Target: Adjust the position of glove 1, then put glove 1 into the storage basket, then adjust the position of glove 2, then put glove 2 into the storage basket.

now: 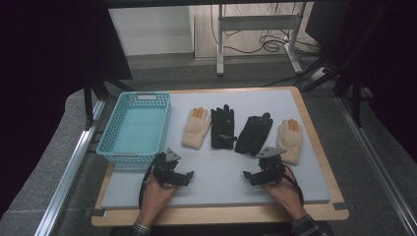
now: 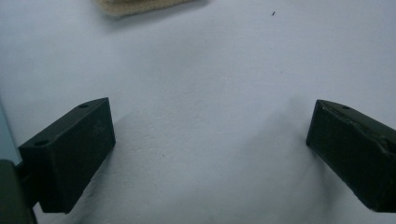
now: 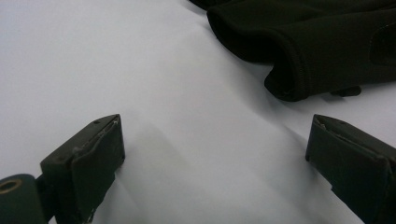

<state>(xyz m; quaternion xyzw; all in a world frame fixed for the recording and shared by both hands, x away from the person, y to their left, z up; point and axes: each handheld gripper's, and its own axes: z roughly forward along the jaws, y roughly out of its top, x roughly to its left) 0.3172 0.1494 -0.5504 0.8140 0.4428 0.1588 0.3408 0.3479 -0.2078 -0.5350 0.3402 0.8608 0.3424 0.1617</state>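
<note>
Nothing looks done yet: the turquoise basket [image 1: 135, 129] at the mat's left has nothing in it, and all gloves lie flat in a row on the grey mat [image 1: 216, 182], far side of the grippers. Judging by the layout, the work is prob. sorting or pairing gloves into the basket, so every pick and drop is left. Left gripper [image 1: 189, 176] sits low over bare mat, near the basket's front corner, jaws wide apart w/ nothing between them; a cream glove's cuff edge [image 2: 140, 5] shows ahead of it in the left gripper view. Right gripper [image 1: 247, 176] is likewise over bare mat, jaws wide apart and empty, a black glove's cuff [image 3: 299, 51] just ahead. Count: 4 gloves, i.e. 2 cream w/ orange fingertips [image 1: 196, 129] [image 1: 290, 138] at the row's ends, 2 black [image 1: 223, 129] [image 1: 253, 133] between them; 1 basket; 2 grippers.
</note>
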